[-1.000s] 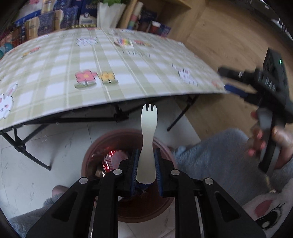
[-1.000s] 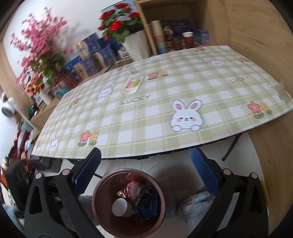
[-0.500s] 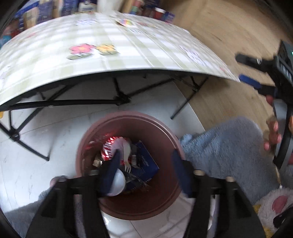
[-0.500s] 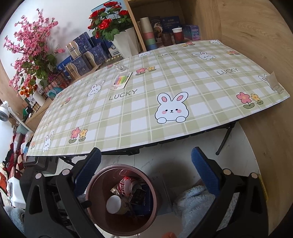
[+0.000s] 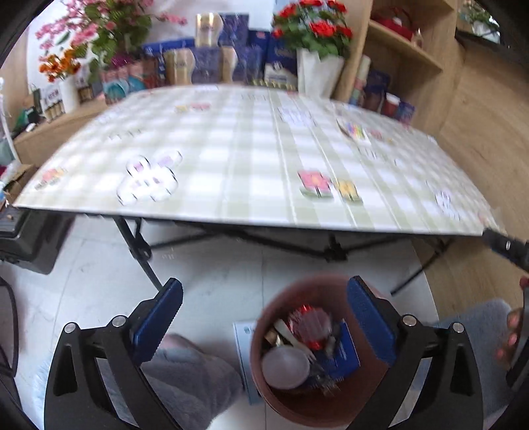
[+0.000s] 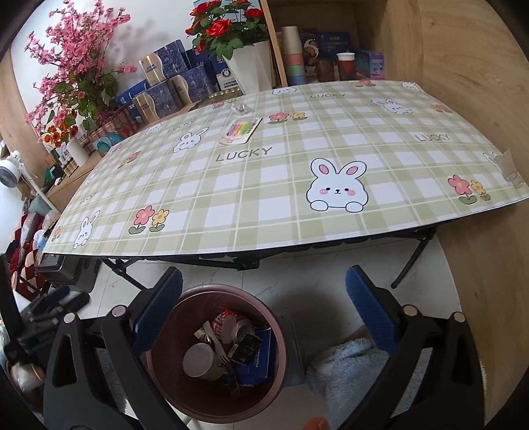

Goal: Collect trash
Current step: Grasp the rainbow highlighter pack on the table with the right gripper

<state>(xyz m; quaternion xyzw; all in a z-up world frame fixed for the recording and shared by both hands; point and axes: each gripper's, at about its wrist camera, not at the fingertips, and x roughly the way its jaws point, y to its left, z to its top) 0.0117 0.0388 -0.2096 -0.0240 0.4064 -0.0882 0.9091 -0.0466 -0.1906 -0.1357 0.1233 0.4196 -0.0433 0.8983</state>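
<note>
A brown trash bin [image 5: 370, 393] stands on the white floor in front of the table, holding a white spork [image 5: 294, 337], a white cup [image 5: 286, 365], a red wrapper [image 5: 309, 322] and a blue packet [image 5: 342, 359]. My left gripper [image 5: 264, 297] hangs above and left of the bin; its jaws are opening with nothing between them. My right gripper [image 6: 264, 287] is open and empty, above the bin [image 6: 224, 290], where the spork [image 6: 215, 344] lies. On the checked table [image 6: 297, 185] are a colourful packet [image 6: 239, 130], a small clear piece [image 6: 241, 107] and a crumpled clear wrapper [image 6: 509, 168].
Black folding table legs [image 6: 410, 261] stand behind the bin. A black case [image 6: 62, 268] sits on the floor at left. Flowers [image 6: 228, 26], boxes and cups fill the shelves behind the table. A wooden wall [image 6: 463, 82] runs along the right. Fuzzy blue fabric [image 6: 344, 367] lies beside the bin.
My left gripper opened and let go of the white spork, which now lies in the bin. It then tilted up and shifted left. The right gripper shifted only slightly.
</note>
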